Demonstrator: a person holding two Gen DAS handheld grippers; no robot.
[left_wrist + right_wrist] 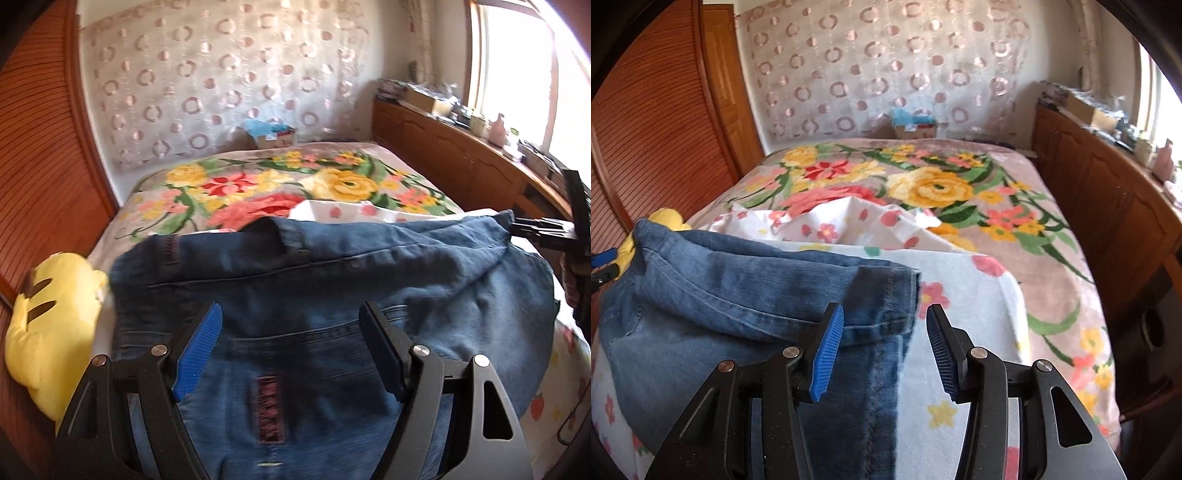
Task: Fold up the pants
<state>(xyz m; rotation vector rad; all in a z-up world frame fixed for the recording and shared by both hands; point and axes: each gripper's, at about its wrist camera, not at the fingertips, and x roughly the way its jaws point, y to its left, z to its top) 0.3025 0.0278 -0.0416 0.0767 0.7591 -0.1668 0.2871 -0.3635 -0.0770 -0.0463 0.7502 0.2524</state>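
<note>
Left wrist view.
- Left claw (291,350): blue-padded black jaws standing wide apart, nothing between the pads; hangs over the seat of the pants, judged to be released so the fold can settle.
- Blue denim pants, faded, with dark stitched patches (332,280): lying on the bed, doubled over; waistband edge on the far side, back pocket seam just ahead of the claw. Cloth is rumpled, not pressed flat.
- Right claw (535,227): at the far right corner of the pants; whether it touches the cloth cannot be told from here.
- Yellow plush toy (55,325): just left of the pants, touching their edge.

Right wrist view.
- Right claw (884,347): jaws parted, pads clear of the cloth; a hemmed denim edge lies between and under them, unpinched. Judged to be freshly let go or poised to re-grip.
- Pants: left of and below the claw, resting on a white flower-print sheet (960,295), which lies over the floral plush blanket (942,188) beyond the pants.
</note>
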